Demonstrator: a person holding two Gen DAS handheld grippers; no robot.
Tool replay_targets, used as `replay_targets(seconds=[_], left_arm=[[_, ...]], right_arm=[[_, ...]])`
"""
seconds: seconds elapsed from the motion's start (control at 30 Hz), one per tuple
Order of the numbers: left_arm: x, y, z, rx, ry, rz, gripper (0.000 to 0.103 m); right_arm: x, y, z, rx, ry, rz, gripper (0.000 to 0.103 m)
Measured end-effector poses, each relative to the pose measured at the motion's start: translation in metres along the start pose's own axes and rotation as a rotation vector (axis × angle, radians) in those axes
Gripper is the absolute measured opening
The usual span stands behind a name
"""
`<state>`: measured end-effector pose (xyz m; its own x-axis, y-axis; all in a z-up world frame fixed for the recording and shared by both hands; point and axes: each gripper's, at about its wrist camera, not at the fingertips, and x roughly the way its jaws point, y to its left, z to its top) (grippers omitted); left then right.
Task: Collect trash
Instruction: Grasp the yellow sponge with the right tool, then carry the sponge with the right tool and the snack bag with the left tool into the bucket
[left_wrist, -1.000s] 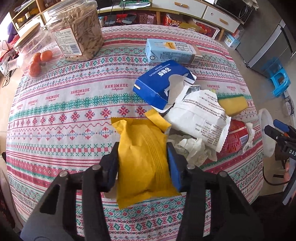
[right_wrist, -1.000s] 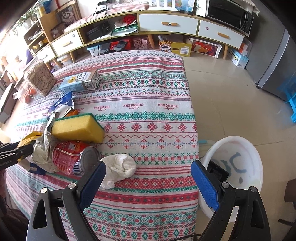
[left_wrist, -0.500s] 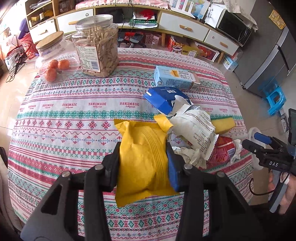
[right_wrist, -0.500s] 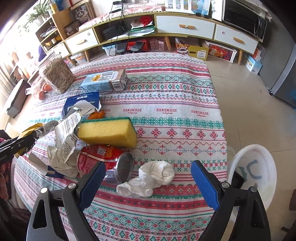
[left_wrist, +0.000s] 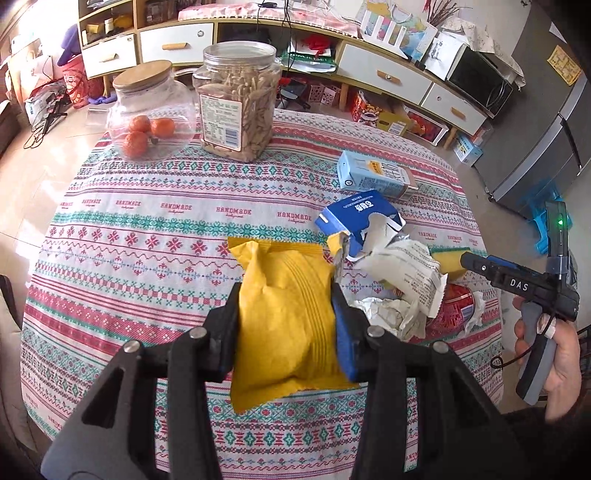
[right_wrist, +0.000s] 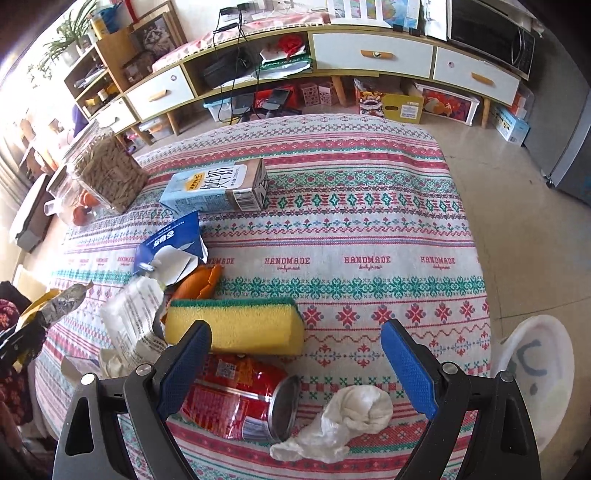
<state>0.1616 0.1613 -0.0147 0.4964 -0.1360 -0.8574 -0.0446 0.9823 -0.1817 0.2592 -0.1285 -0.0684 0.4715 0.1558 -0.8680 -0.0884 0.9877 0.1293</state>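
Note:
My left gripper (left_wrist: 286, 325) is shut on a yellow snack packet (left_wrist: 284, 317) and holds it clear of the patterned tablecloth (left_wrist: 147, 236). Beside it lies a heap of trash: a torn blue carton (left_wrist: 354, 221), a white printed wrapper (left_wrist: 406, 269) and crumpled paper (left_wrist: 391, 314). My right gripper (right_wrist: 295, 365) stands open over the table's near edge. Between and below its fingers lie a red can (right_wrist: 236, 402) on its side, a yellow sponge (right_wrist: 236, 325) and a crumpled white tissue (right_wrist: 347, 417). A milk carton (right_wrist: 218, 188) lies farther back.
A jar of seeds (left_wrist: 238, 99) and a glass jar of oranges (left_wrist: 147, 114) stand at the table's far left. A white bin (right_wrist: 535, 376) sits on the floor off the table's right edge. A piece of orange peel (right_wrist: 203, 284) lies behind the sponge.
The left gripper has lifted and drawn back with the yellow packet, so more of the table shows. The right gripper has slid left, from over the bin toward the can and tissue.

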Motion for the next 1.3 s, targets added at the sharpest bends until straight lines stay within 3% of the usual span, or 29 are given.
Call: replay_targets(seconds=[0.17,0.27,0.3,0.7,1.3], left_arm=[[0.0,0.008,-0.001,-0.015,0.001,0.004,0.045],[0.001,0.009,-0.002,-0.016,0.005,0.004,0.045],[0.001,0.008,-0.002,-0.016,0.005,0.003,0.045],[-0.001,-0.016,-0.003,0.006,-0.015,-0.023,0.045],[0.011,-0.097,-0.009,0.12,-0.023,-0.071,0.045]], right_arm=[[0.012,-0.002,0.005,0.042,0.01,0.055,0.083],[0.016,-0.002,0.007,0.059,0.022,0.126,0.059],[0.016,0.0,0.008,0.059,0.023,0.148,0.046],[-0.017,0.002,0.002,-0.007,-0.046,0.122,0.027],[-0.084,-0.07,-0.014,0.062,-0.152,0.07,0.025]])
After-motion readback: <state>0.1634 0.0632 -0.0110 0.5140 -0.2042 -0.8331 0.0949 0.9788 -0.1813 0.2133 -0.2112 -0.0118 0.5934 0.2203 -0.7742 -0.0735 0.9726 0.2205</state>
